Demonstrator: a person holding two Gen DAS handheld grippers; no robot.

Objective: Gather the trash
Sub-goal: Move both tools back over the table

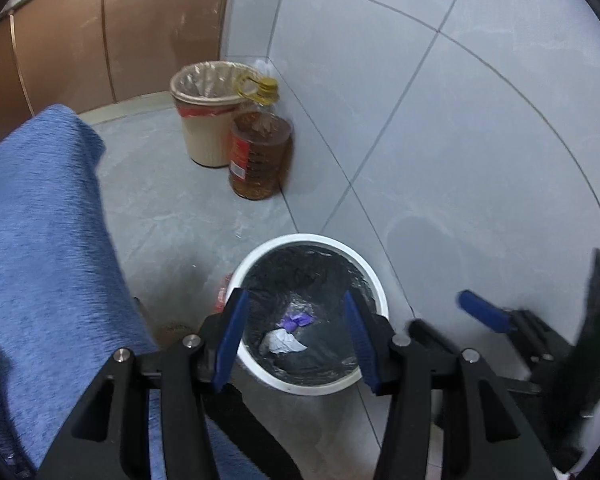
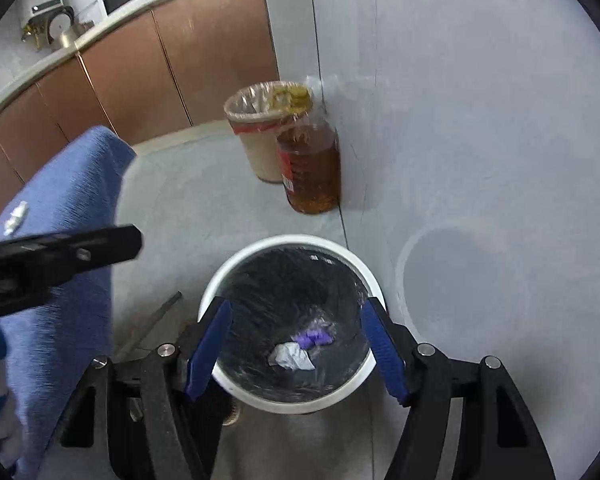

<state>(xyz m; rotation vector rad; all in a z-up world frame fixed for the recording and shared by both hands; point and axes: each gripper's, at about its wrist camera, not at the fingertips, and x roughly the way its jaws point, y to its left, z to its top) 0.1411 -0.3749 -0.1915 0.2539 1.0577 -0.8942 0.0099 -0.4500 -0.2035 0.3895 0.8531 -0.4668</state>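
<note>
A white bin (image 1: 342,245) with a black liner stands on the floor against the tiled wall. In its bottom lie a crumpled white paper (image 1: 282,343) and a purple scrap (image 1: 296,321). My left gripper (image 1: 296,336) hangs above the bin, open, with nothing between its blue pads. The right wrist view shows the same bin (image 2: 260,245), the white paper (image 2: 292,356) and the purple scrap (image 2: 314,336). My right gripper (image 2: 296,350) is also over the bin, open and empty. The right gripper's blue fingertip (image 1: 482,310) shows at the right of the left wrist view.
A beige bin (image 1: 204,120) with a clear liner and a large bottle of amber oil (image 1: 258,152) stand in the corner beyond. A blue cloth-covered surface (image 1: 40,240) fills the left, with a small white object (image 2: 16,216) on it. Brown cabinets (image 2: 140,76) line the back.
</note>
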